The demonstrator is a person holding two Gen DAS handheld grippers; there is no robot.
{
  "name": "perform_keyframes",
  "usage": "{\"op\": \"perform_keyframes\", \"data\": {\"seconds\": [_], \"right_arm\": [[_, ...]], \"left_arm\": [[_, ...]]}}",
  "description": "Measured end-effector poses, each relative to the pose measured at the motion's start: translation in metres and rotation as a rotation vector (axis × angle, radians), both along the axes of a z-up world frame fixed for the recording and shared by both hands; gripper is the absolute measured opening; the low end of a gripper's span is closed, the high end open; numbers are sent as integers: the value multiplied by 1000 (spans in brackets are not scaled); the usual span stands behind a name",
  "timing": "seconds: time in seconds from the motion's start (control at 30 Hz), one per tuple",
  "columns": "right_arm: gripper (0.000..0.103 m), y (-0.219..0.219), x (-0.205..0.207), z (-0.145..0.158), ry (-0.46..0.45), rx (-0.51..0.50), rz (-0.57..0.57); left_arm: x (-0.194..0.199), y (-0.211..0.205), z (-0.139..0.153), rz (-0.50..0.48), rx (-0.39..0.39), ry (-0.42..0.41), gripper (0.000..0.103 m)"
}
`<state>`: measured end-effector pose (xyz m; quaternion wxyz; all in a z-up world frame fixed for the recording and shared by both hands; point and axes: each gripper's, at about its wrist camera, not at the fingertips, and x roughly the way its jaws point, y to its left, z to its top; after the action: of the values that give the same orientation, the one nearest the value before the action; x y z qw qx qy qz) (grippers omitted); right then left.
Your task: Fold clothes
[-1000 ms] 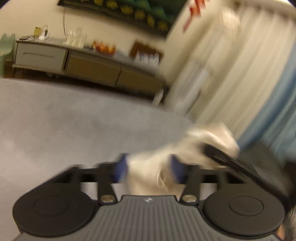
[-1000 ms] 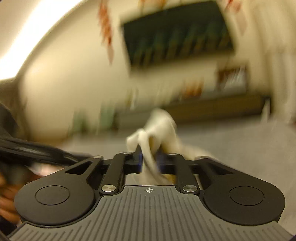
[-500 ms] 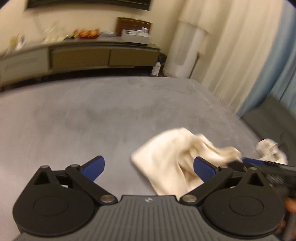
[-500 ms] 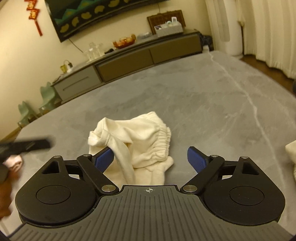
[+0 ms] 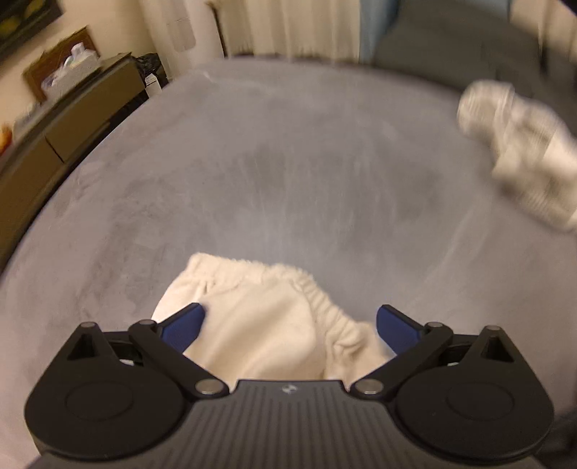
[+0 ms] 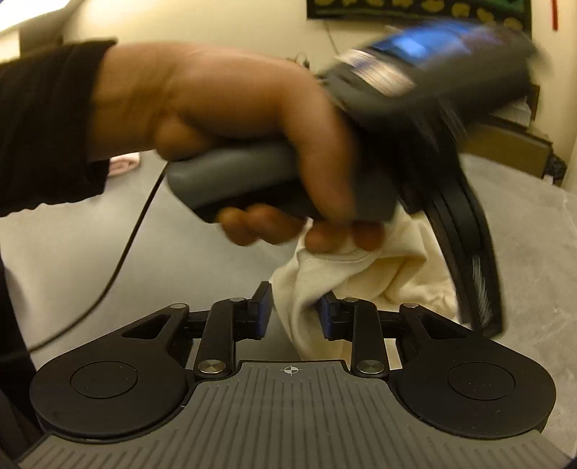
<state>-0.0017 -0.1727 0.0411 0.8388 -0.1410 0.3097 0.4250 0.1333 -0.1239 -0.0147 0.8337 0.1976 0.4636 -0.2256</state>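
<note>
A grey carpet (image 5: 288, 173) covers the floor, mottled with darker patches near its middle. Along the left wall runs a low brown sideboard (image 5: 72, 108) with a box of tissues (image 5: 72, 63) blurred on top. Pale curtains (image 5: 288, 25) hang at the far end, with a strip of blue fabric (image 5: 368, 29) beside them and a dark grey sofa (image 5: 450, 39) to the right. In the right wrist view a dark picture with yellow shapes (image 6: 414, 9) hangs on the cream wall, a black cable (image 6: 119, 259) trails over the carpet, and a small pink item (image 6: 122, 164) lies far off, too blurred to identify.
</note>
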Motion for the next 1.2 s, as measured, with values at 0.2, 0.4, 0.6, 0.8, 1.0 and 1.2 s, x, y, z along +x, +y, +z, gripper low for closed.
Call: {"op": "perform_keyframes", "data": {"seconds": [0.2, 0.4, 0.6, 0.8, 1.0, 1.2], "right_arm": [[42, -18, 8, 2, 37, 18, -79], [60, -32, 35, -2, 133, 10, -332], [82, -34, 40, 13, 182, 146, -380], [82, -28, 37, 5, 318, 258, -337], [81, 0, 36, -19, 281, 97, -266], [34, -16, 41, -16, 260, 103, -257]], "left_arm": [[-3, 57, 43, 290, -230, -72, 16], [-88, 224, 82, 929, -395, -257, 39], [-98, 220, 72, 787, -384, -169, 90], [-24, 100, 81, 394, -243, -156, 101], [19, 12, -8, 180, 135, -85, 94], [-2, 77, 40, 351, -174, -157, 12]]}}
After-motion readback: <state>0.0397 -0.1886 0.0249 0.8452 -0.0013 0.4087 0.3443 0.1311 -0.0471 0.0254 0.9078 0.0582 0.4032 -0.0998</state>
